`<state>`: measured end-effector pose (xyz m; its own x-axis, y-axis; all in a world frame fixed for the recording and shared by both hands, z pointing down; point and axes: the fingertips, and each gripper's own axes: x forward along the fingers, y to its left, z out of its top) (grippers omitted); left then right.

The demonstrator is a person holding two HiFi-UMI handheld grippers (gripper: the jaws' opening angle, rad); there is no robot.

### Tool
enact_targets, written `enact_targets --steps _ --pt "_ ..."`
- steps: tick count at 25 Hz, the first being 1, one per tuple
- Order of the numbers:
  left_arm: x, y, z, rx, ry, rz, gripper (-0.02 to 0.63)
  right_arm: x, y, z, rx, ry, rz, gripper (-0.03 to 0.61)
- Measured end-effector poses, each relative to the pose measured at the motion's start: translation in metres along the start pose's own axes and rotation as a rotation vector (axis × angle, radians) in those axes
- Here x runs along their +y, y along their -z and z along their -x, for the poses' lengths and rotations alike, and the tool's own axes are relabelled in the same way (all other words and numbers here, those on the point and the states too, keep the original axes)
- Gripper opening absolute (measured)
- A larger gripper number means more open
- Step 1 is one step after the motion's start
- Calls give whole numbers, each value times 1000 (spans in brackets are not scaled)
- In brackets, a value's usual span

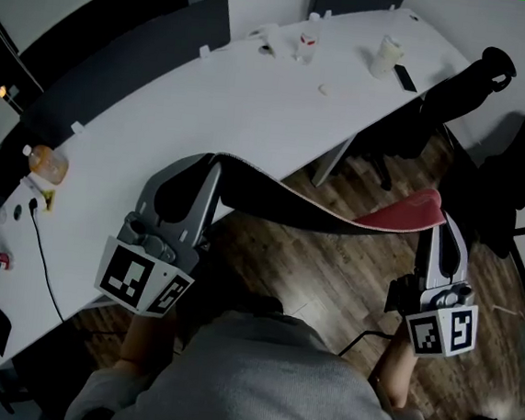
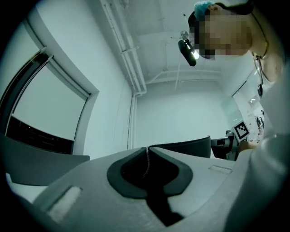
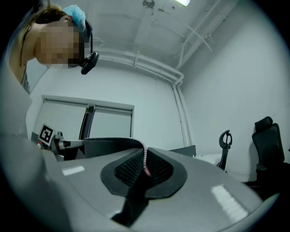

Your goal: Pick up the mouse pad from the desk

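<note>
A long dark mouse pad with a red underside at its right end hangs in the air between my two grippers, off the desk and sagging in the middle. My left gripper is shut on its left end; in the left gripper view the thin pad edge sits pinched between the jaws. My right gripper is shut on the red right end, and the right gripper view shows that pad edge clamped between the pads. Both grippers point about level, slightly up.
The curved white desk lies ahead with a cup, a small bottle, a black remote, an orange bottle and a cable. Black office chairs stand at right on the wood floor. A dark partition lines the far edge.
</note>
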<state>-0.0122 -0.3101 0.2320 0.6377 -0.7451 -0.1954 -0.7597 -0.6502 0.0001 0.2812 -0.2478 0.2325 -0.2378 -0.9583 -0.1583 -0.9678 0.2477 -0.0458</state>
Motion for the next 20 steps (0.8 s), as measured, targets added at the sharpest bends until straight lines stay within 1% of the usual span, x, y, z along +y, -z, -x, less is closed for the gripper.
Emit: enact_targets --steps 4,11,15,17,20 --pt "-6 2 -6 3 34 2 20 -8 -6 9 -21 40 -5 23" --pt "-24 9 -21 4 89 23 20 -23 -3 23 -16 85 -17 24" --pt "-36 11 -27 7 124 30 20 -33 -11 35 -48 115 -22 24" --pt "-41 15 -29 15 135 30 20 -38 -13 40 -56 131 -18 23" --pt "-47 25 -32 39 141 31 20 -43 -5 45 -35 147 -4 24"
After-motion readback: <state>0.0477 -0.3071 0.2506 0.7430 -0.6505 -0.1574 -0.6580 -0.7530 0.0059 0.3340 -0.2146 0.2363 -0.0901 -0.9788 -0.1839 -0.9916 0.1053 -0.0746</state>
